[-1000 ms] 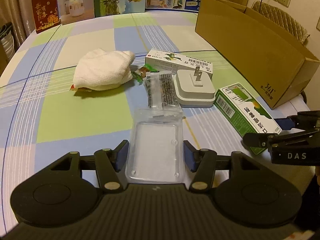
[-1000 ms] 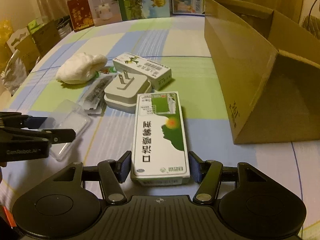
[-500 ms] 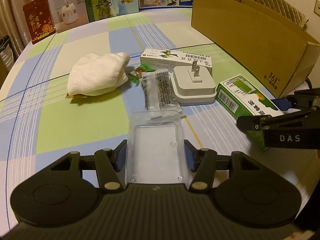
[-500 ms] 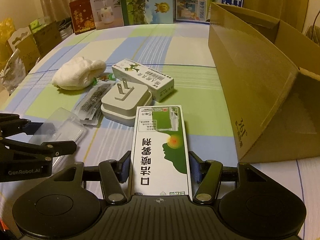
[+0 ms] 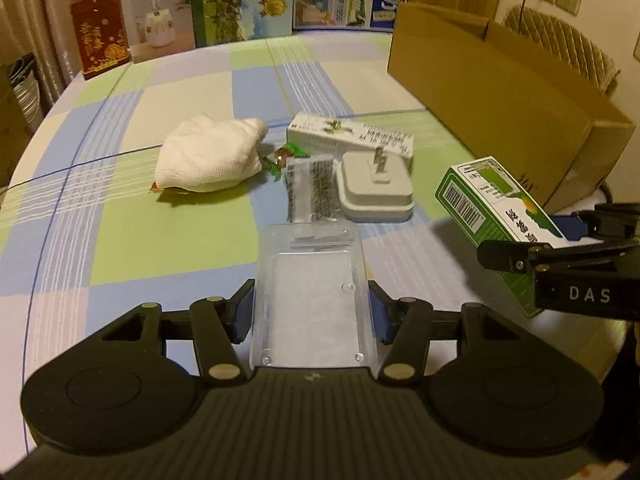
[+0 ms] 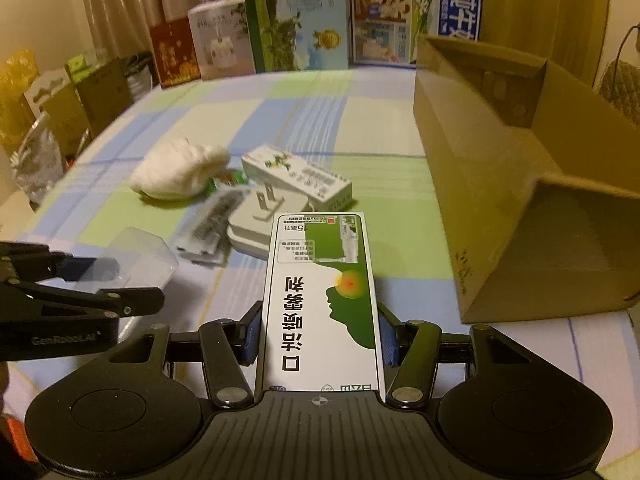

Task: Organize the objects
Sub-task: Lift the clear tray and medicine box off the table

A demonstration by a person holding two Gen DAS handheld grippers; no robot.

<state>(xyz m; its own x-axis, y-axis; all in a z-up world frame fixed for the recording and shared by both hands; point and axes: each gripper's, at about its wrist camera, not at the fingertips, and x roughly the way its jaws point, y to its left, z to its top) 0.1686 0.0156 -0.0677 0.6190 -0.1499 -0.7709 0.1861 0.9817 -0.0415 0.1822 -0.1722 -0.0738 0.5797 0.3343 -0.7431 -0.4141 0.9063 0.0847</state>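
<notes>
the right gripper pinches the green and white cardboard medicine box by its two long sides, near the back end, so the long box points forward and stays level. the box seems lifted off the checked blue and green tablecloth, and it is in front and to the left of the open brown cardboard carton, probably because the carton is where the things go. the mouth of the carton faces up, so the box must likely rise over the near wall.

the left gripper is pressed on the clear plastic blister tray, one pad on each long edge; the tray is thin, so a side grip holds it flat. it is well left of the carton. whether it touches the cloth, i cannot tell.

the other things lie in a cluster left of the carton: a grey plug adapter with prongs up, a white and green long box behind it, a clear packet with dark print, and a white folded towel farthest from the carton.
</notes>
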